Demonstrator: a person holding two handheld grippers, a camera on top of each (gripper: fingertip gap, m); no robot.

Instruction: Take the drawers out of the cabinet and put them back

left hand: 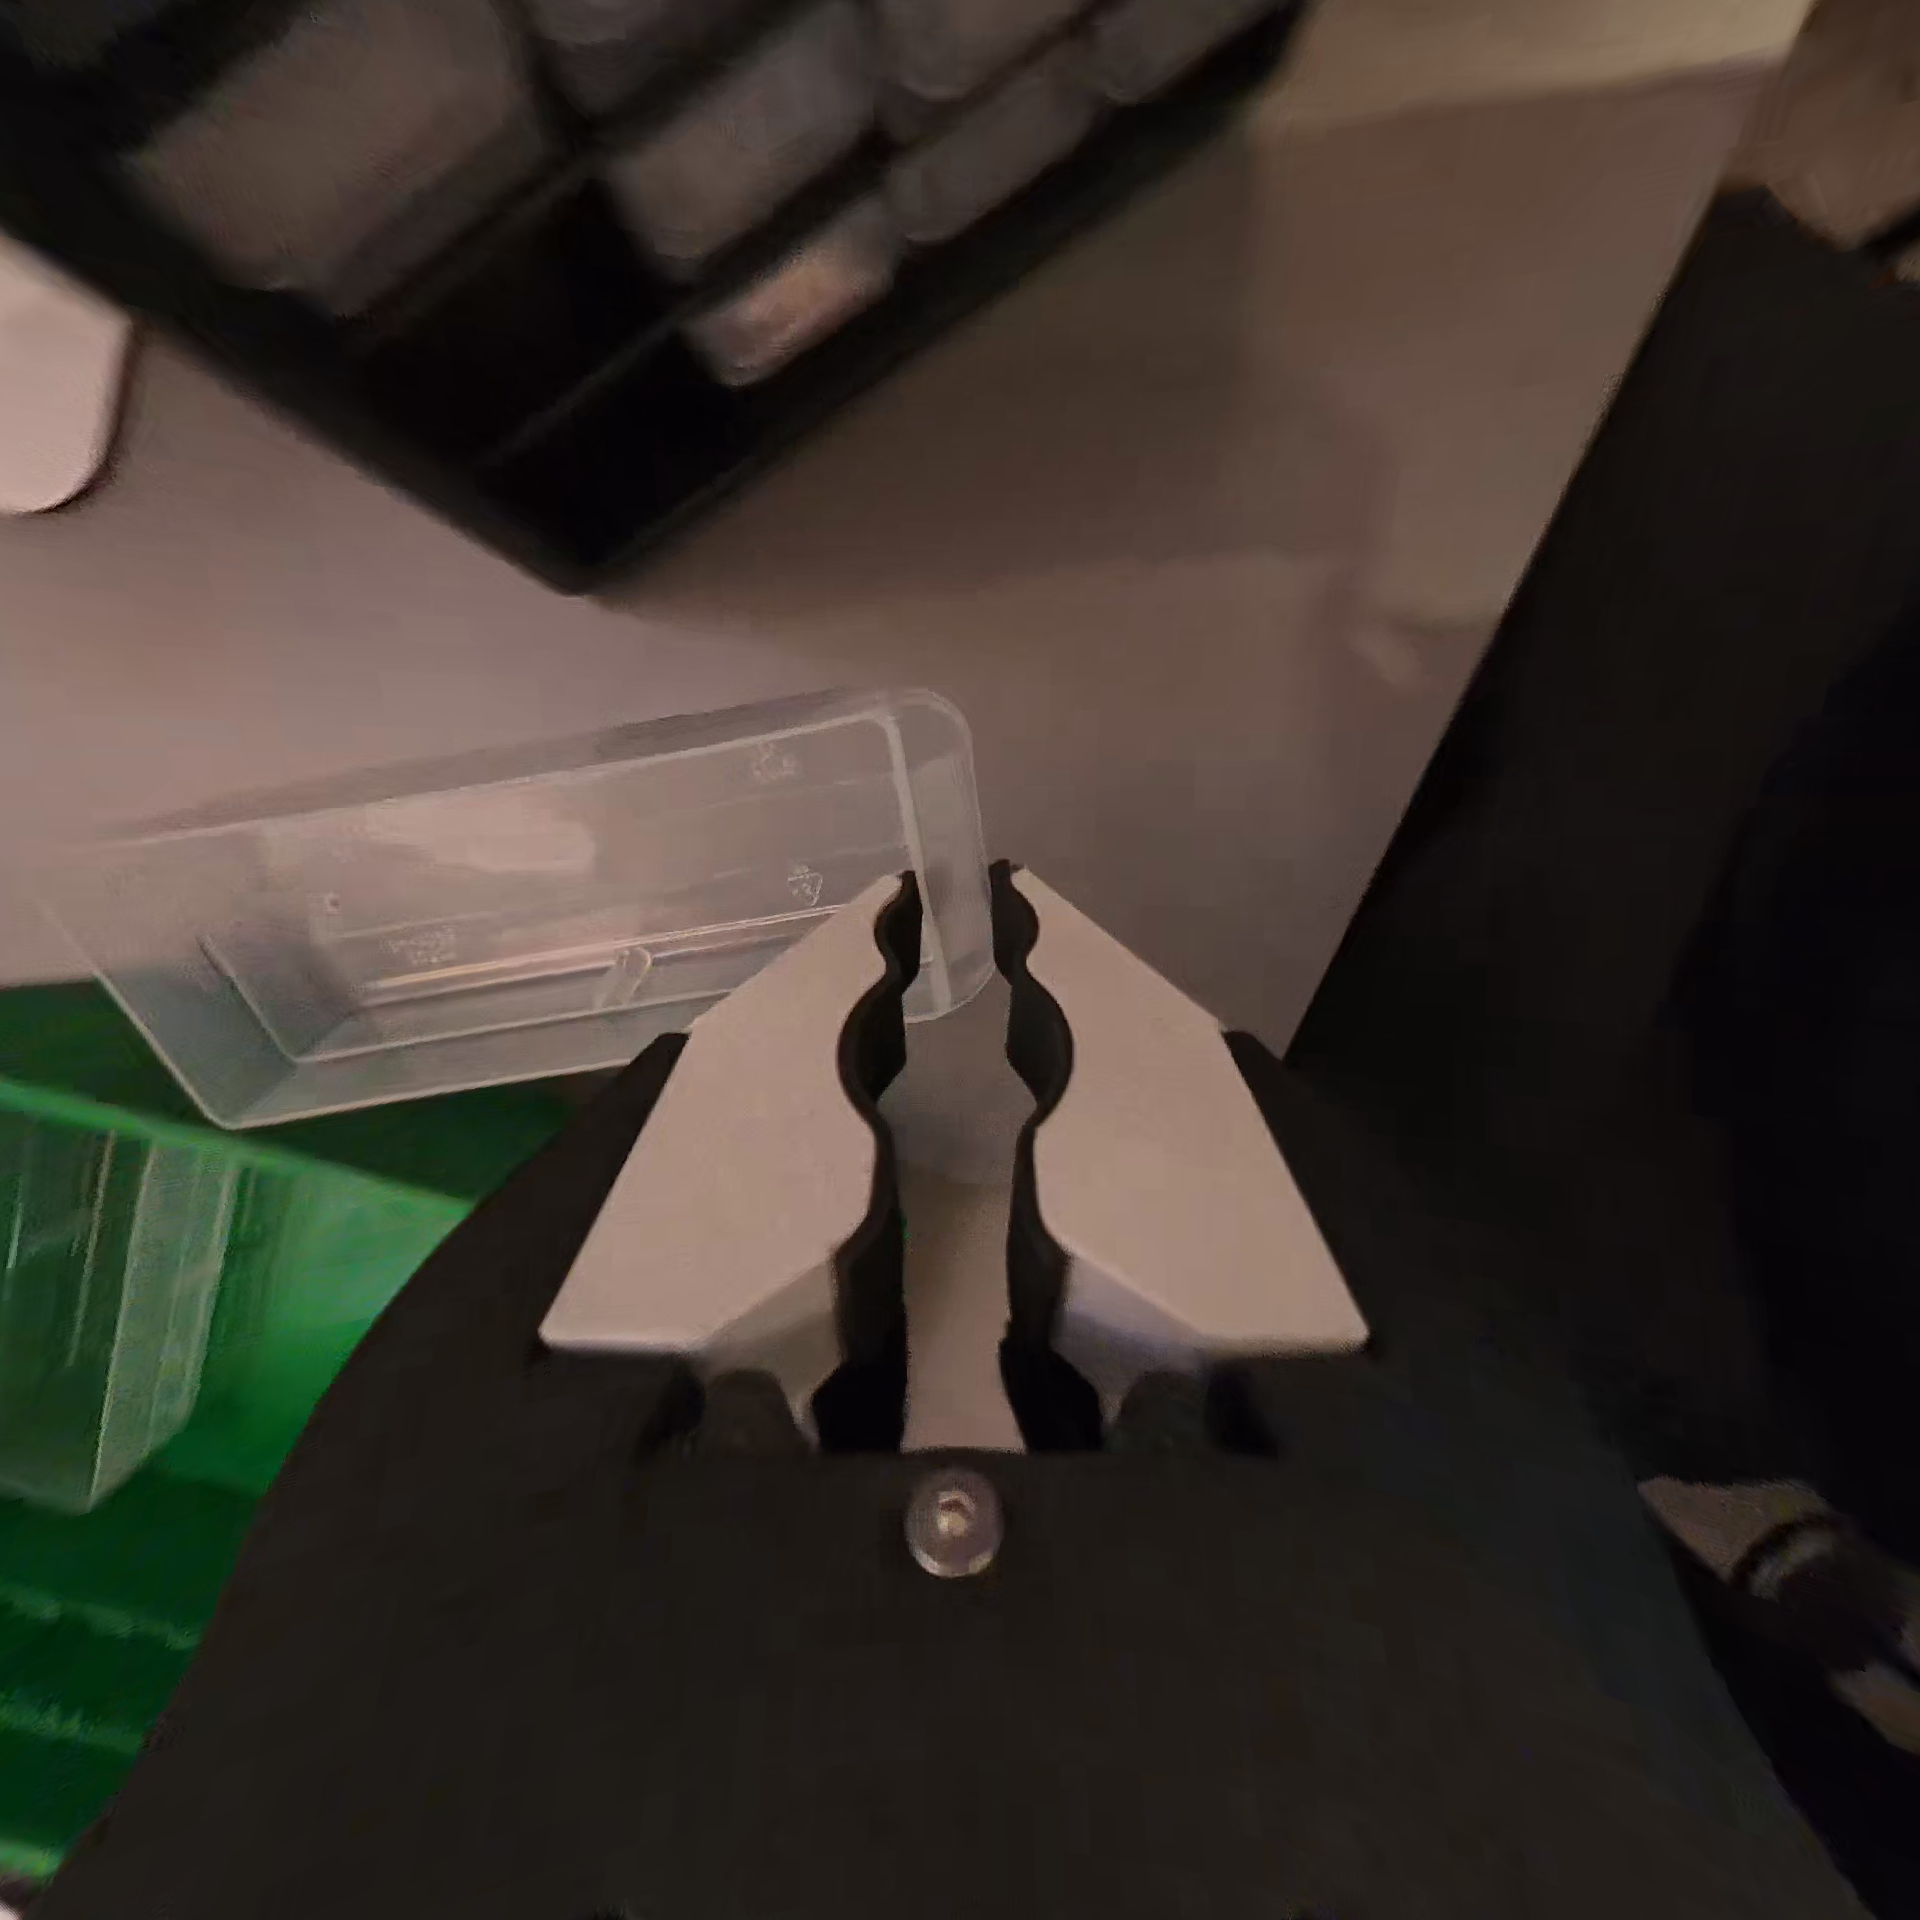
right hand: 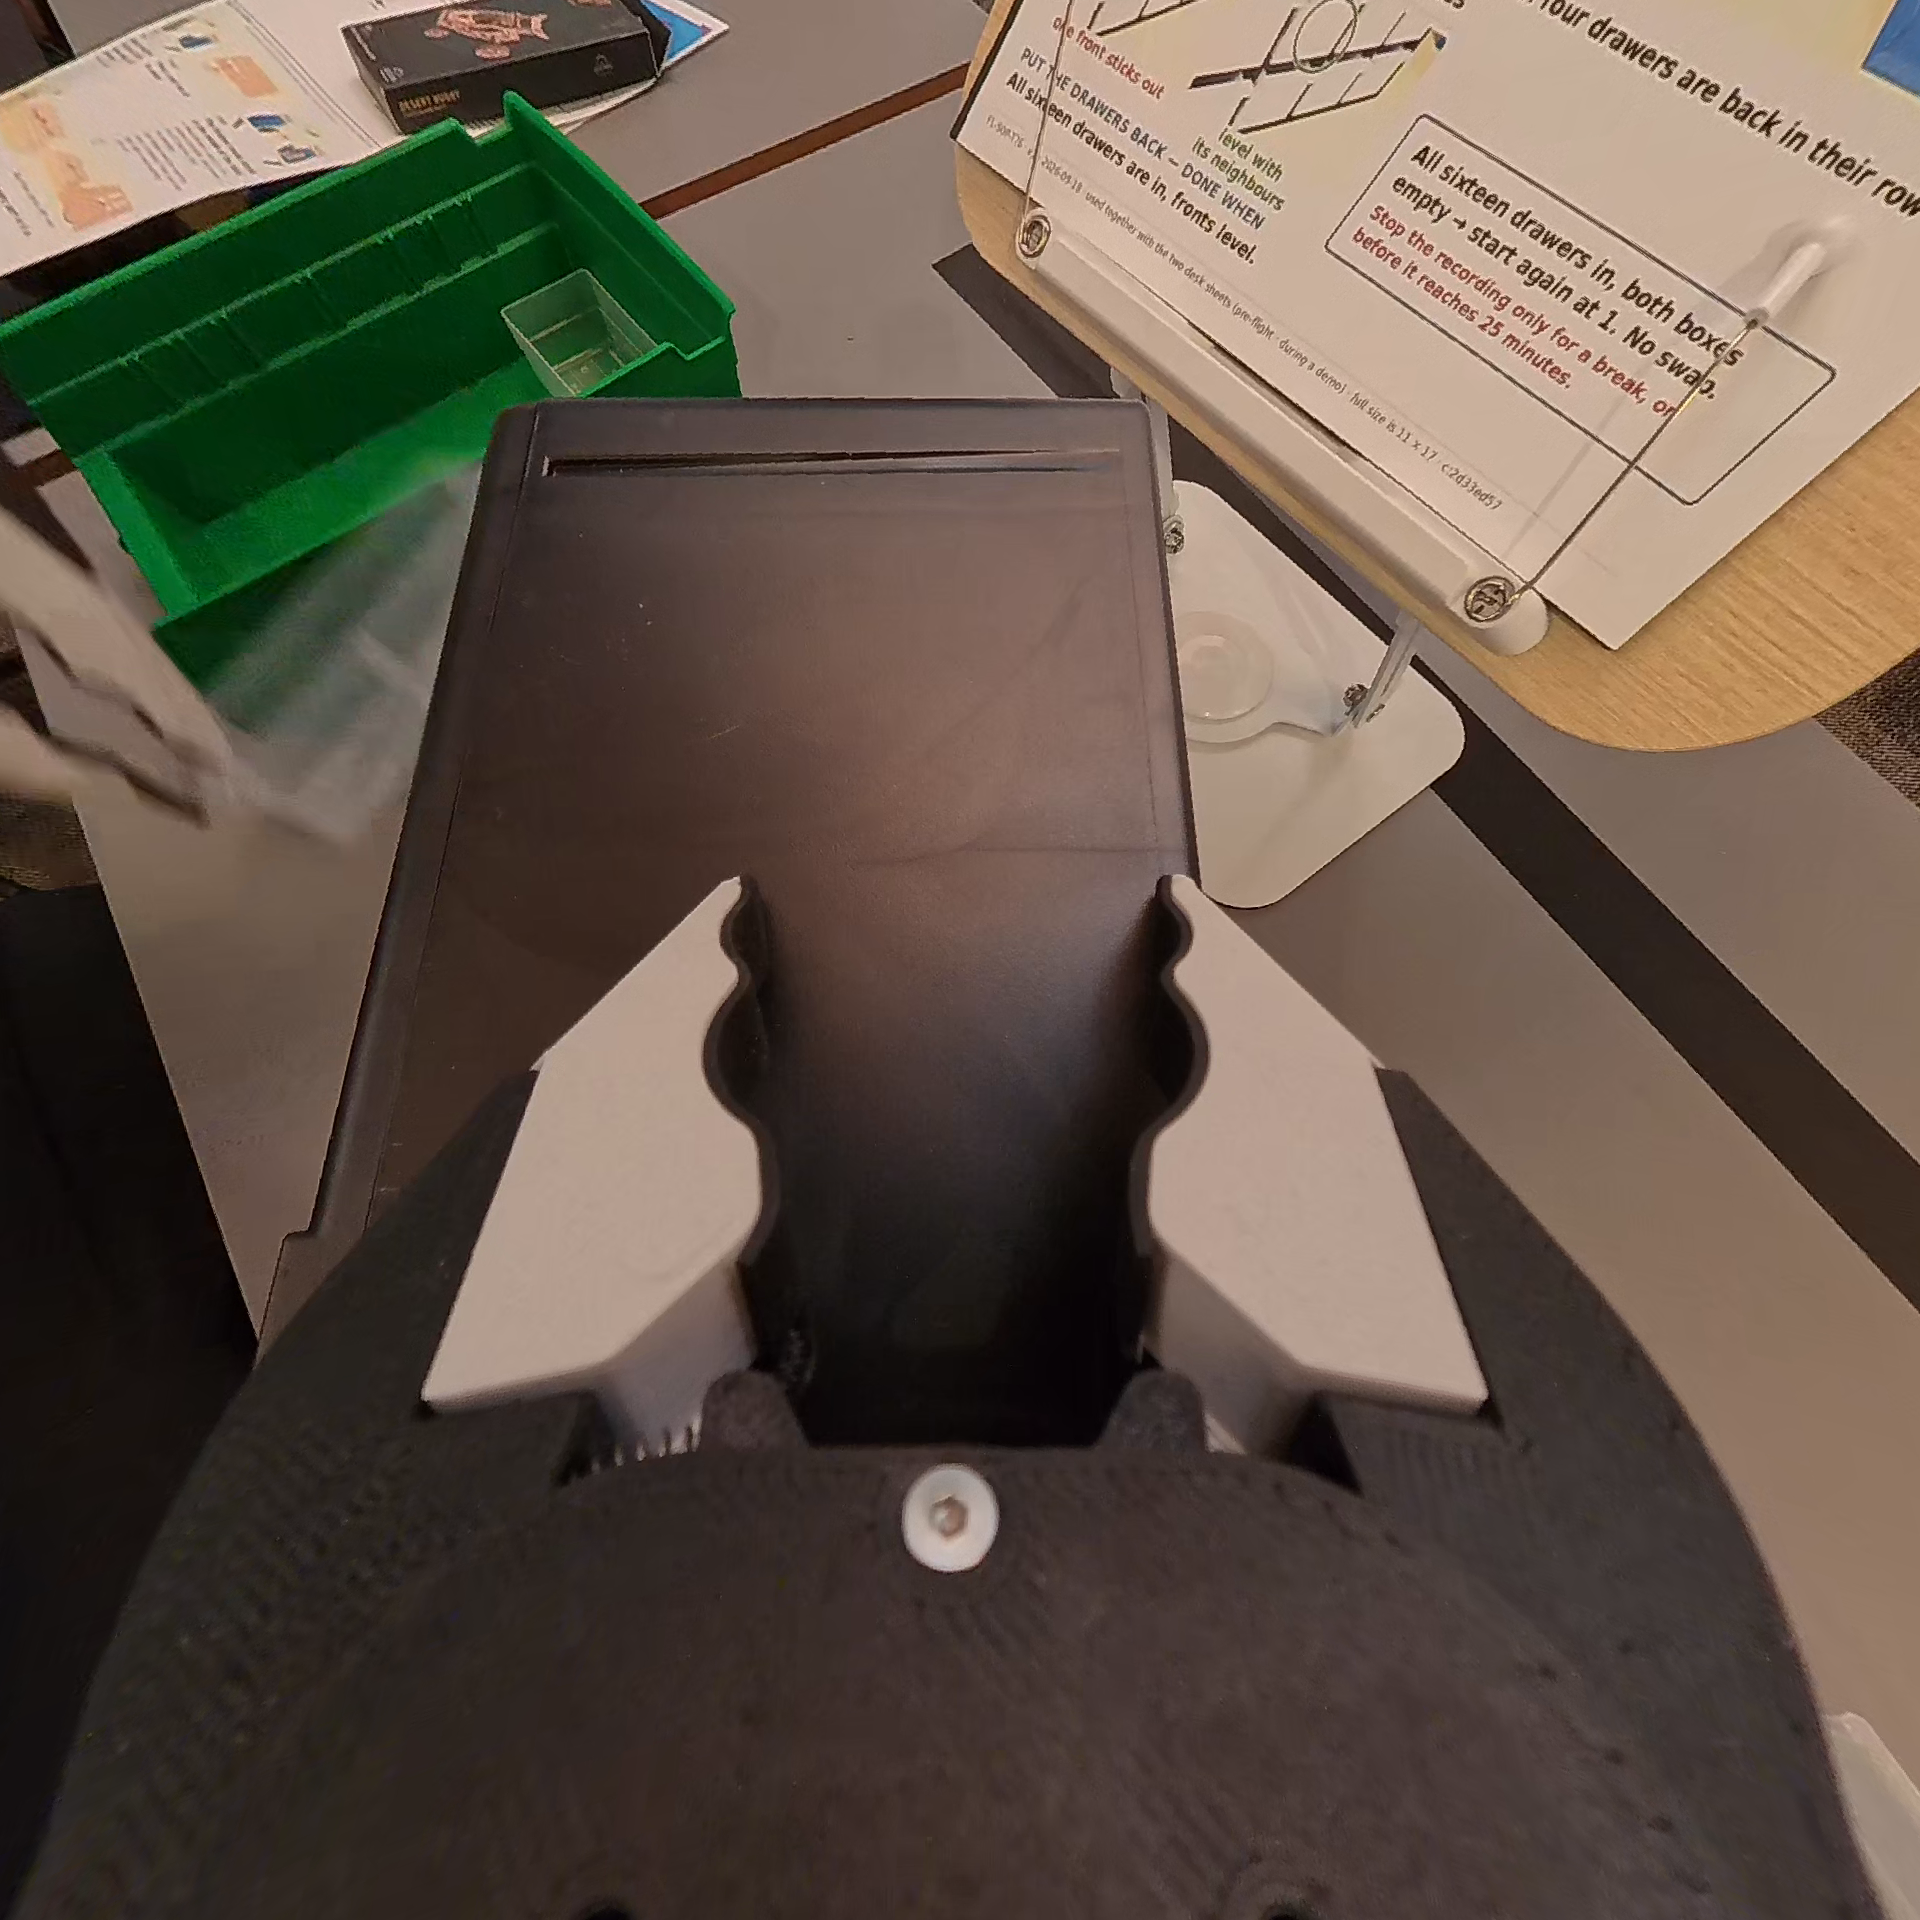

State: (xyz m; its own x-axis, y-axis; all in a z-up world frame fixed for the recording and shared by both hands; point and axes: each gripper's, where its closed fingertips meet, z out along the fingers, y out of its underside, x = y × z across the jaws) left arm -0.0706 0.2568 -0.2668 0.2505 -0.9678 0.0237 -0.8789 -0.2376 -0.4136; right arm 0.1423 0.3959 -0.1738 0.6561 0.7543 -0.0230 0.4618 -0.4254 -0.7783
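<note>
My left gripper [left hand: 954, 883] is shut on the end wall of a clear plastic drawer [left hand: 499, 894], which sticks out to the left above the table. The black cabinet [left hand: 582, 343], with clear drawers in its slots, is blurred at the top of this view. In the right wrist view my right gripper [right hand: 956, 894] is open and empty over the cabinet's flat black top [right hand: 810, 675]. The left gripper [right hand: 197, 769] and its drawer [right hand: 332, 665] show as a blur to the cabinet's left.
A green bin [right hand: 312, 343] stands behind and left of the cabinet, with one clear drawer [right hand: 571, 327] in it; the bin also shows in the left wrist view [left hand: 208, 1195]. A wooden stand with an instruction sheet [right hand: 1455, 260] on a white base [right hand: 1320, 748] is at the right. Papers [right hand: 156, 125] and a black box [right hand: 499, 52] lie at the back.
</note>
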